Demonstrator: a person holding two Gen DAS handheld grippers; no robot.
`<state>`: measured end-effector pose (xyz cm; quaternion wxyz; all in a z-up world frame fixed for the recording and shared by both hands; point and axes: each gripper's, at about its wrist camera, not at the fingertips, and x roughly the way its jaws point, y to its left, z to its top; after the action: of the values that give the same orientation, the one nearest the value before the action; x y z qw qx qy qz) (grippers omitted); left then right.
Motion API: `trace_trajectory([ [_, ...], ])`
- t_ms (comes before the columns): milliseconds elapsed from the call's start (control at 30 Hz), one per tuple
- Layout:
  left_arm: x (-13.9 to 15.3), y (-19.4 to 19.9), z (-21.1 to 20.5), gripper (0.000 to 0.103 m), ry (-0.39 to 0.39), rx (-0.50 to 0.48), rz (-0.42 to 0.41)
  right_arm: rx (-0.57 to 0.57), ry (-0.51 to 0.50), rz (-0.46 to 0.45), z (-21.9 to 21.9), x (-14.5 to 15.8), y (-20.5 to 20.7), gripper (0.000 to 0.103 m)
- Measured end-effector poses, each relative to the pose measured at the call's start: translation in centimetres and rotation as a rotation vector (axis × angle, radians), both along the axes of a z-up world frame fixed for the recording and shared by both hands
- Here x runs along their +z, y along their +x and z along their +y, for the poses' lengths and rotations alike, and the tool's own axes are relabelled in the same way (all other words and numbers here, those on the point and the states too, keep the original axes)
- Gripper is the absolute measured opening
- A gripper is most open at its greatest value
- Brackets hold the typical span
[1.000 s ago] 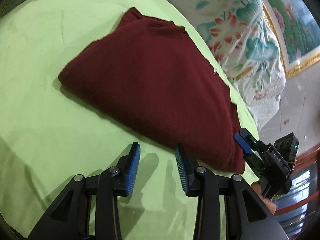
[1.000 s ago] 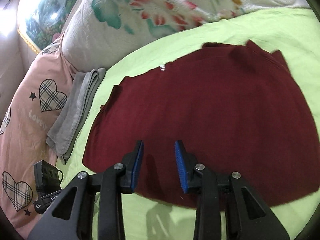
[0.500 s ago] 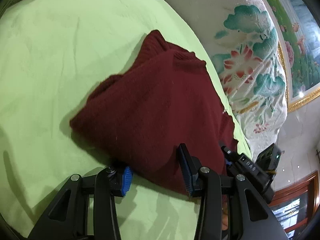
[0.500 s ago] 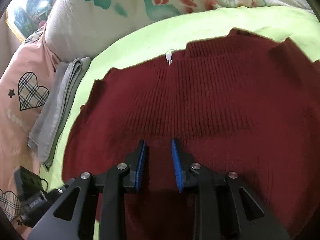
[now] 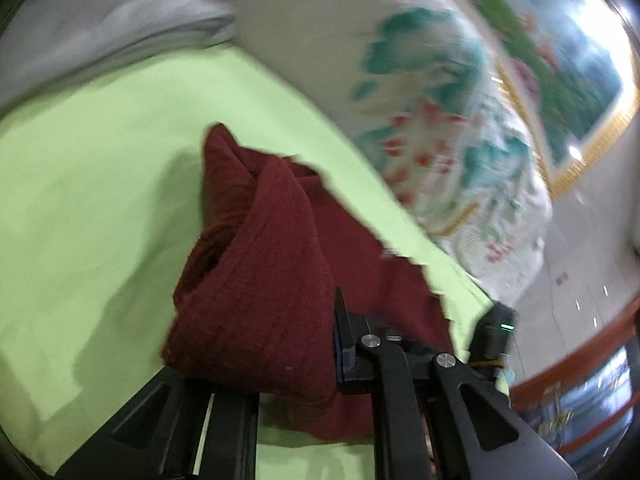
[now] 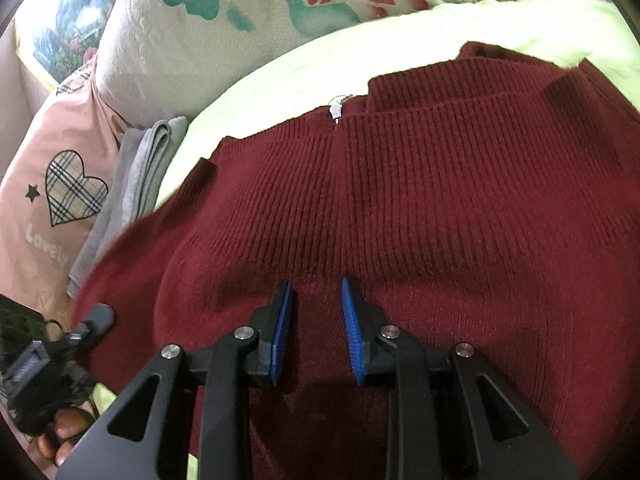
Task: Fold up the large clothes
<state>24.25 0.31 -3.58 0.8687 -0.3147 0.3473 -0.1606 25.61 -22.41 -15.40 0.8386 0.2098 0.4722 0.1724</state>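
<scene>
While dark red knit sweater (image 6: 420,208) lies spread on green bedsheet (image 5: 100,184), left gripper (image 5: 296,344) pinches bunched near edge, lifted off sheet. Right gripper (image 6: 316,320) hovers over sweater, fingers narrowly apart, holding nothing. Knit looks soft, thick, floppy, stretchy; best held at hem edge or corner.

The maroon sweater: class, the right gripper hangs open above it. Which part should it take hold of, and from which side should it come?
Probably the near hem of the maroon sweater, approached from the camera's side. There the knit lies flat and thin under the right gripper, whose jaws are open. The left gripper has already bunched up its corner off the green sheet, so a matching edge grip fits.
</scene>
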Motion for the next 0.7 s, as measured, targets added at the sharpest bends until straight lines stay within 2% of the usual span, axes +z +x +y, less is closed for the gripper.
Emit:
trace_trajectory([
  [133, 3.6, -0.3, -5.4, 0.012, 0.029, -0.141, -0.094, 0.006, 0.117, 0.033, -1.7, -0.3, 0.2, 0.025],
  [200, 4.3, -0.3, -8.6, 0.011, 0.049, -0.228, -0.113, -0.002, 0.264, 0.073, -3.9, -0.9, 0.3, 0.026],
  [267, 3.9, -0.3, -12.2, 0.011, 0.104, -0.314, -0.112, -0.034, 0.383, 0.105, -6.3, -1.1, -0.1, 0.028],
  [333, 2.7, 0.0, -14.7, 0.011, 0.158, -0.372, -0.091, -0.100, 0.423, 0.093, -9.0, -0.6, -0.9, 0.029],
  [367, 1.5, 0.3, -16.2, 0.011, 0.185, -0.403, -0.069, -0.139, 0.447, 0.078, -10.7, -0.3, -1.5, 0.034],
  [400, 0.6, 0.5, -17.2, 0.011, 0.205, -0.419, -0.054, -0.157, 0.465, 0.073, -11.7, -0.1, -1.8, 0.042],
  [433, -0.2, 0.7, -17.9, 0.011, 0.225, -0.432, -0.039, -0.178, 0.490, 0.068, -12.7, -0.1, -2.2, 0.059],
  [533, -1.8, 0.8, -19.5, 0.011, 0.269, -0.447, -0.024, -0.186, 0.545, 0.073, -14.3, -0.2, -2.7, 0.059],
  [700, -1.3, 0.3, -19.4, 0.012, 0.321, -0.430, -0.056, -0.159, 0.583, 0.105, -14.1, -0.3, -2.2, 0.062],
])
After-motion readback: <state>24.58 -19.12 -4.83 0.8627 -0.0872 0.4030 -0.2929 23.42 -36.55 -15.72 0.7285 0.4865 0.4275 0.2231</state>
